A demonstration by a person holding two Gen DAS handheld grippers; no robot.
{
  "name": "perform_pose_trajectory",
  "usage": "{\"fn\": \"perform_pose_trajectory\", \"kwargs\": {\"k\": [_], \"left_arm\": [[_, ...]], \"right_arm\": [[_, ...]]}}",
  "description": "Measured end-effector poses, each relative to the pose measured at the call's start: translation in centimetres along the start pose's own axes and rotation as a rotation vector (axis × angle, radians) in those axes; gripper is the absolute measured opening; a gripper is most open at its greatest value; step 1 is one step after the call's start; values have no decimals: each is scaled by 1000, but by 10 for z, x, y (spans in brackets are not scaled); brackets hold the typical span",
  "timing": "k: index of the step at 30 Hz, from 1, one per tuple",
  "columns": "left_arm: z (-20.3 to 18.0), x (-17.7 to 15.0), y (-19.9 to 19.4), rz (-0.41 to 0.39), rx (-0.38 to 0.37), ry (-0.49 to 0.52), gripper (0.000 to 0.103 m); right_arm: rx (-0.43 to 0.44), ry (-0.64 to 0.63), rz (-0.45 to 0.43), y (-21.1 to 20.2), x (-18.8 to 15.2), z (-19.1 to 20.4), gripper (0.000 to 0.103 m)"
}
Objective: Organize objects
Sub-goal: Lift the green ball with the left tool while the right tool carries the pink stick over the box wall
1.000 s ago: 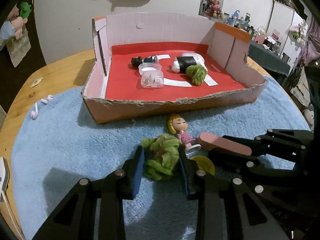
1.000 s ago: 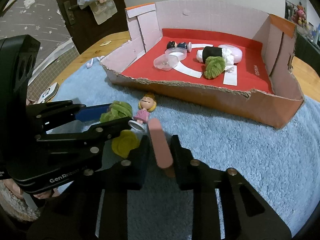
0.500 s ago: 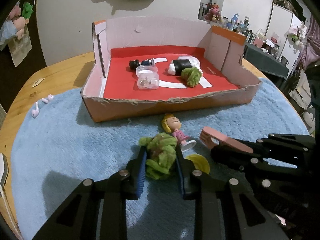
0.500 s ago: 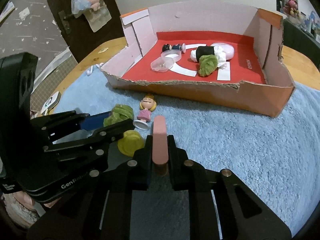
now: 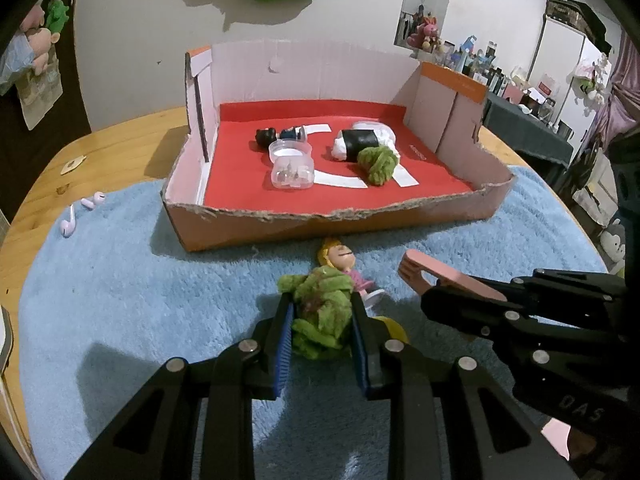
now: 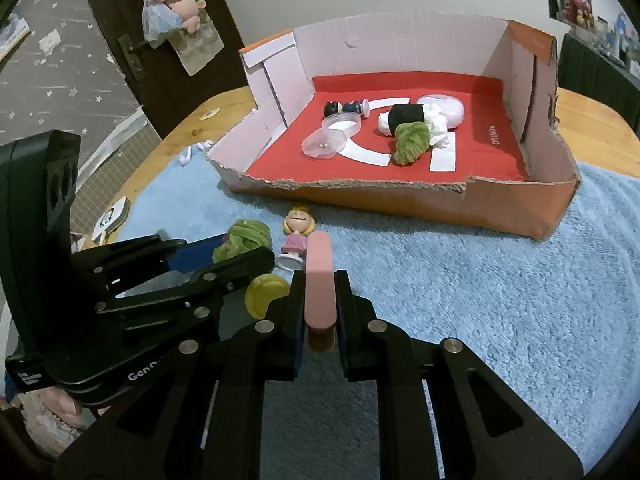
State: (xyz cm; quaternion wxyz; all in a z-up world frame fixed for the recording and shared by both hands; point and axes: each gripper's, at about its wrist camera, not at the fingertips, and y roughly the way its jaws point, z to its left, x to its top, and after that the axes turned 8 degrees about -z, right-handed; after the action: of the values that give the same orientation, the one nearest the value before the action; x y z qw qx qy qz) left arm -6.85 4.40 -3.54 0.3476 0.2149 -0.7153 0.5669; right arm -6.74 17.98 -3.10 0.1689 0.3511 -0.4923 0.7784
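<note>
Near the blue rug's (image 5: 120, 300) front edge, the left gripper (image 5: 322, 316) clamps a green yarn ball (image 5: 320, 316) and the right gripper (image 6: 318, 300) pinches a pink bar (image 6: 319, 280), both likely bound for the cardboard box (image 5: 320, 224).

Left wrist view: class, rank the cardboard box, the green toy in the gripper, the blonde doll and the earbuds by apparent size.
1. Cardboard box
2. Green toy, though nearness to the camera inflates it
3. Blonde doll, partly hidden
4. Earbuds
</note>
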Motion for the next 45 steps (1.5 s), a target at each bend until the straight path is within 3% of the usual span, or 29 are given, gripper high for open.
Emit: {"fn": "perform_pose_trajectory", "kwargs": {"k": [45], "left_arm": [[1, 61, -3, -87, -52, 9, 27]], "right_arm": [[19, 33, -78, -14, 43, -9, 13]]}}
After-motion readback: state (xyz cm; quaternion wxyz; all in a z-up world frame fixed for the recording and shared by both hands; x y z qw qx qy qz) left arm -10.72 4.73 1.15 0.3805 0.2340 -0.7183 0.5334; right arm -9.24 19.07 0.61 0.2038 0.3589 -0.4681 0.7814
